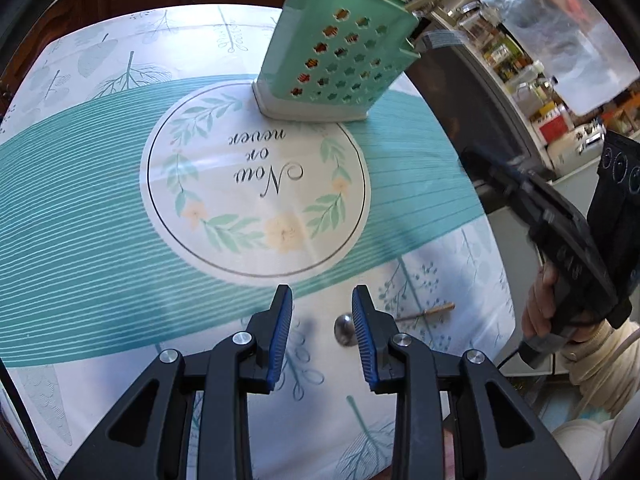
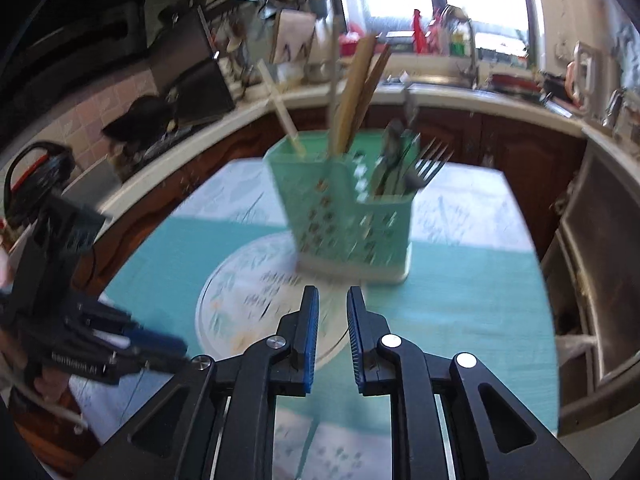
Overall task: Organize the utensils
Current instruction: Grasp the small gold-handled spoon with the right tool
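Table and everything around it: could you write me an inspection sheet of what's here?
Surface: tablecloth, teal stripes, leaf print.
Job's things: green utensil holder upright, holding chopsticks and a fork; spoon lying on the cloth.
Clutter: nothing seen.
Grippers: left gripper open above the spoon; right gripper open, empty.
Cables: thin cable under the right hand.
Surroundings: kitchen counter, window, wooden cabinets.

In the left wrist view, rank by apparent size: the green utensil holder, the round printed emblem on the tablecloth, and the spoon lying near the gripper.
1. Round printed emblem, largest.
2. Green utensil holder.
3. Spoon, smallest, and partly hidden behind a finger of the left gripper, so its full length is unsure.
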`<state>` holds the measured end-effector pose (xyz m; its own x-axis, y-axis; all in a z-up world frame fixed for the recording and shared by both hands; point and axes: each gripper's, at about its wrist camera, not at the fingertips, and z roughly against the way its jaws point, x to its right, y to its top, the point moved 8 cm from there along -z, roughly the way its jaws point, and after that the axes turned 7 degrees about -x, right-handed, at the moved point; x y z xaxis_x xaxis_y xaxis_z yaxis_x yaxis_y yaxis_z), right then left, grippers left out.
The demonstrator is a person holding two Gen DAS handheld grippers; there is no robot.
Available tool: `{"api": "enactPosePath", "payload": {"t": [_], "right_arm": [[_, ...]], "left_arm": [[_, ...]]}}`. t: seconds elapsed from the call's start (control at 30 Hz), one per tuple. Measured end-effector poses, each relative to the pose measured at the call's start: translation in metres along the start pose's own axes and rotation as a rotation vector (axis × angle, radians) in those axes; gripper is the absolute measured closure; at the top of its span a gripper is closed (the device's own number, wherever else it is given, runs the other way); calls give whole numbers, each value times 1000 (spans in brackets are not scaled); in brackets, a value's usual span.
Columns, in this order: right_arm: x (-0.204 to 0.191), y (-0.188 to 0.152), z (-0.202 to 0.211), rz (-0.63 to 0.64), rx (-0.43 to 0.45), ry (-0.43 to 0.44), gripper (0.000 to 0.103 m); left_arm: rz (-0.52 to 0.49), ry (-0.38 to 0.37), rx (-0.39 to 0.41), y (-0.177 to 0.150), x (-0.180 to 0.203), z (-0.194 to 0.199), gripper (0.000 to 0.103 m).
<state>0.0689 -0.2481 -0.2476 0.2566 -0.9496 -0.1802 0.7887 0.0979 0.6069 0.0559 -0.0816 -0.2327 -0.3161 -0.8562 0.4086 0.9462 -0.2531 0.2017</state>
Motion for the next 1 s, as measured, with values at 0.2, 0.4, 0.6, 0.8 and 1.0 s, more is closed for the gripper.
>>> {"api": "enactPosePath", "payload": {"t": [0.2,0.4,0.6,0.8,1.0], "right_arm": [[-38,-56,-3,115,-191,50,88],[-75,-100,-2,332,-375,85,87],[-91,-121,-5,536,-504,100,87],[-99,-130,-14,723,-599,98,87],[-107,-129,-29,821,-672,141,87]], "left_arm": [[-44,5,-16,-17,5,0,55],[-57,16,-30,-35,6,0,51],[-28,8,-24,-46,0,0,51],[34,-9,-5,-51,-12,-1,51],[98,-16,17,-57,-28,2,51]]}}
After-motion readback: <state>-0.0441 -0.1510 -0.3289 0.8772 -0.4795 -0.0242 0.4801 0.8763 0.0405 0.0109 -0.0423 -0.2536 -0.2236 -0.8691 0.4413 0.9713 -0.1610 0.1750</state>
